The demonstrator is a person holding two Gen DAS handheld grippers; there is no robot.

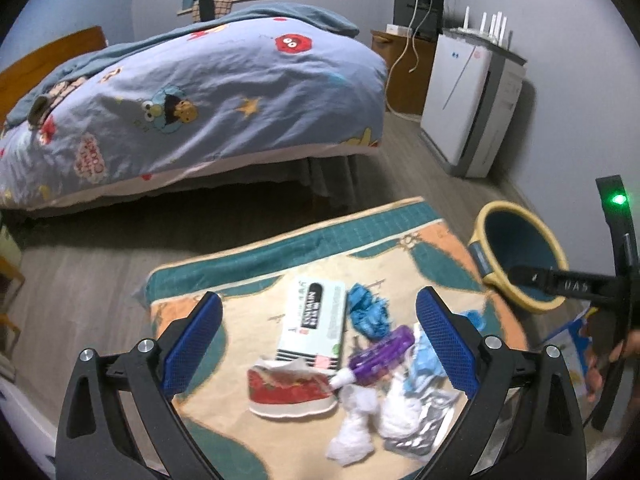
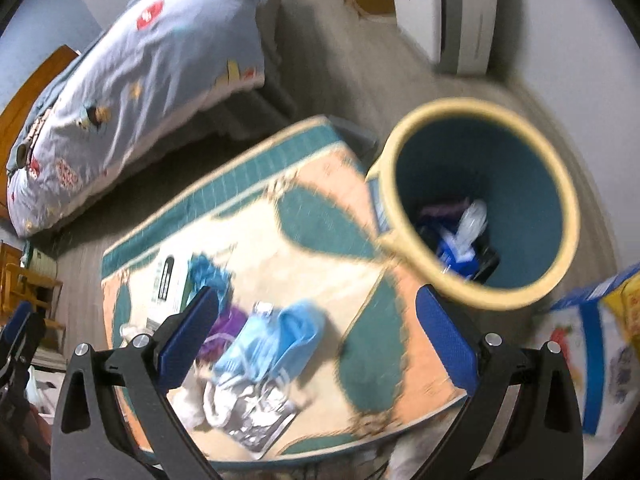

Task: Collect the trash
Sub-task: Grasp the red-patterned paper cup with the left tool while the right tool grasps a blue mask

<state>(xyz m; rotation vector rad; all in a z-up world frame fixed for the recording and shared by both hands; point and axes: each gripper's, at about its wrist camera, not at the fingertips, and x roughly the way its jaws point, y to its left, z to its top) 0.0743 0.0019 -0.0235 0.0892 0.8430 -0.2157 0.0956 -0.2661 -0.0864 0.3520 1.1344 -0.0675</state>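
1. Left gripper point(image 1: 320, 344): jaws spread wide, holding nothing. It hangs above the trash pile point(image 1: 360, 360) on the patterned mat point(image 1: 256, 264).
2. Right gripper point(image 2: 316, 344): jaws equally wide, empty. The view is motion-blurred, so fine detail there is uncertain.
3. Trash location: in the left wrist view the pile lies between the fingers, from centre toward 5 o'clock. It includes a flat white box point(image 1: 316, 320), a red-and-white wrapper point(image 1: 292, 392), a purple bottle point(image 1: 380, 356), crumpled blue material point(image 1: 368, 312), white tissue point(image 1: 356, 420) and a silver pouch point(image 1: 424, 424).
4. Bin point(image 2: 480, 200): stands at 2 o'clock in the right wrist view, touching the mat's corner. It already holds some items.
5. Risk, grasp: the pieces overlap and touch. Closing on one may drag or scatter neighbours; soft tissue may slip from the pads.
6. Risk, collision: both grippers work near the same pile. The right device body appears at 3 o'clock in the left view, near the bin rim.
7. Risk, transfer: a low pass may tip the bin.
8. Open room: bare mat lies at 10 o'clock of the pile. The bed point(image 1: 192, 96) bounds 12 o'clock, well apart; a printed box point(image 2: 592, 360) crowds 4 o'clock.
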